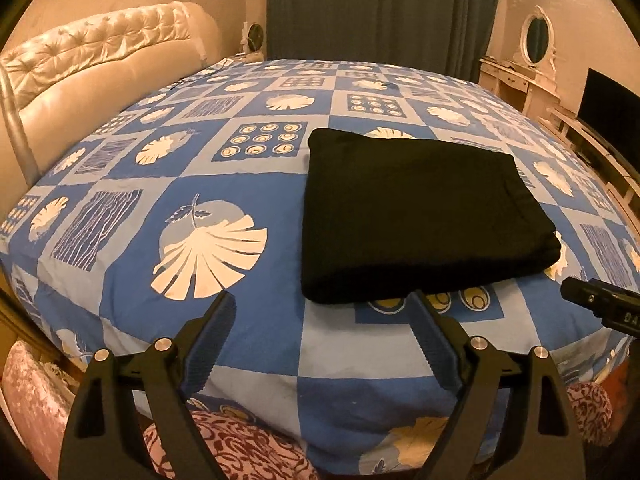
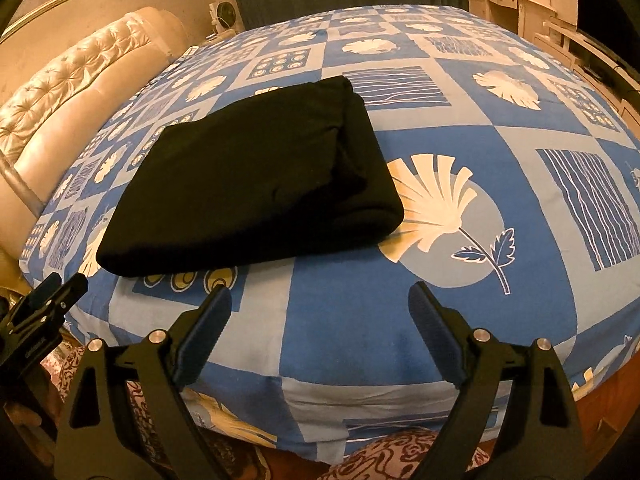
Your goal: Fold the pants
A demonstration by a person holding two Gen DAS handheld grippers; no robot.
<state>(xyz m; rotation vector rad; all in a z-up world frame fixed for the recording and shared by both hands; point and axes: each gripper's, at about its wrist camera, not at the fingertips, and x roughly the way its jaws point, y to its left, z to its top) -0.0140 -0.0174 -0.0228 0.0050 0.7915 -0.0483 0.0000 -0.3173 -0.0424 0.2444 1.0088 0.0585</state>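
Observation:
The black pants (image 1: 416,216) lie folded into a thick rectangle on the blue patterned bedspread (image 1: 240,184). They also show in the right wrist view (image 2: 256,176), up and to the left. My left gripper (image 1: 322,300) is open and empty, just short of the pants' near edge. My right gripper (image 2: 320,292) is open and empty, held over the bedspread (image 2: 440,152) to the right of the pants' near corner. The right gripper's tip (image 1: 600,304) shows at the right edge of the left wrist view; the left gripper (image 2: 40,304) shows at the left edge of the right wrist view.
A tufted cream headboard (image 1: 92,64) runs along the left of the bed. Dark curtains (image 1: 380,12) hang behind. A white dresser with an oval mirror (image 1: 532,52) and a dark screen (image 1: 612,104) stand at the right. Patterned pink fabric (image 1: 240,452) lies below the bed's near edge.

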